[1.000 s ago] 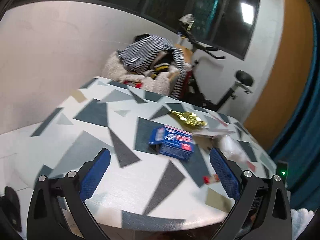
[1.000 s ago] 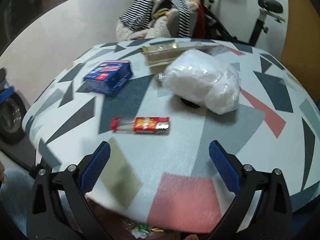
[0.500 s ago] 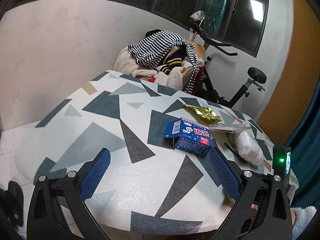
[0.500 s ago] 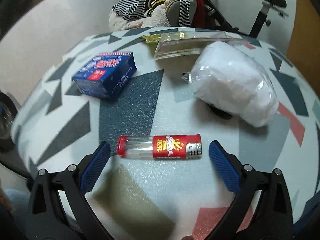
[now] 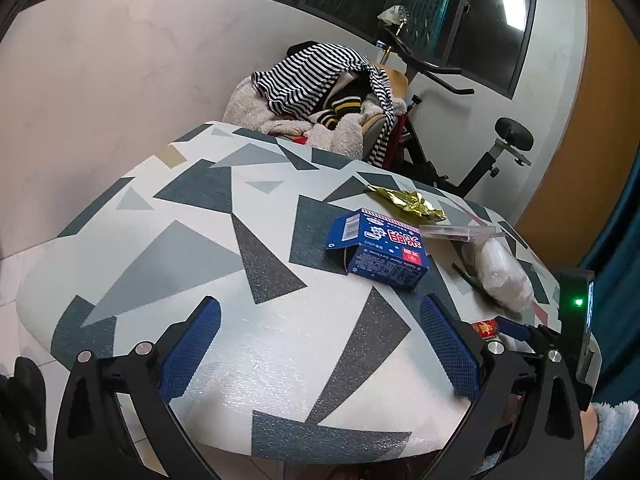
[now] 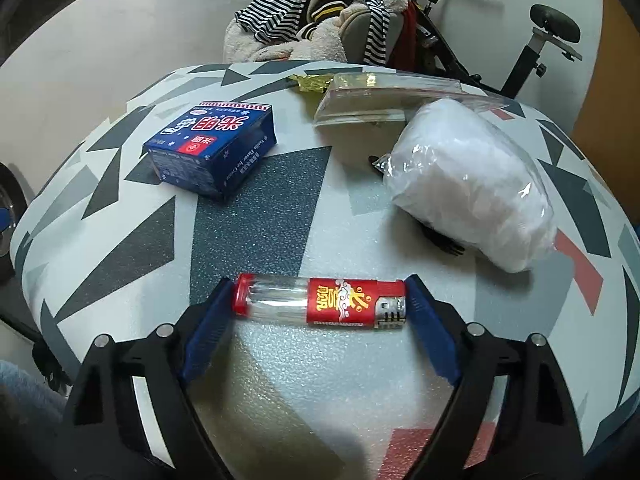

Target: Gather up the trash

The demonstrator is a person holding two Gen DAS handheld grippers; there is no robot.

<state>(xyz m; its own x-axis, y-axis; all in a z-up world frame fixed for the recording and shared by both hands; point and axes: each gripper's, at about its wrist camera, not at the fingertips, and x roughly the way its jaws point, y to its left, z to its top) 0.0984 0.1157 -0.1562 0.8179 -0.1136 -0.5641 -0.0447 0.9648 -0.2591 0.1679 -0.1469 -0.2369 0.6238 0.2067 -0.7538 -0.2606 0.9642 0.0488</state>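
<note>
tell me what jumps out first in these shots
The red and clear lighter lies crosswise between the right gripper fingers, whose jaws have just been closing on its two ends. Beyond it on the patterned table sit a blue box to the left and a white plastic bag to the right. The left gripper hovers open, nothing between its fingers.

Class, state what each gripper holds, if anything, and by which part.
The right gripper has just closed onto the red and clear plastic lighter, end to end. The left gripper holds nothing.
</note>
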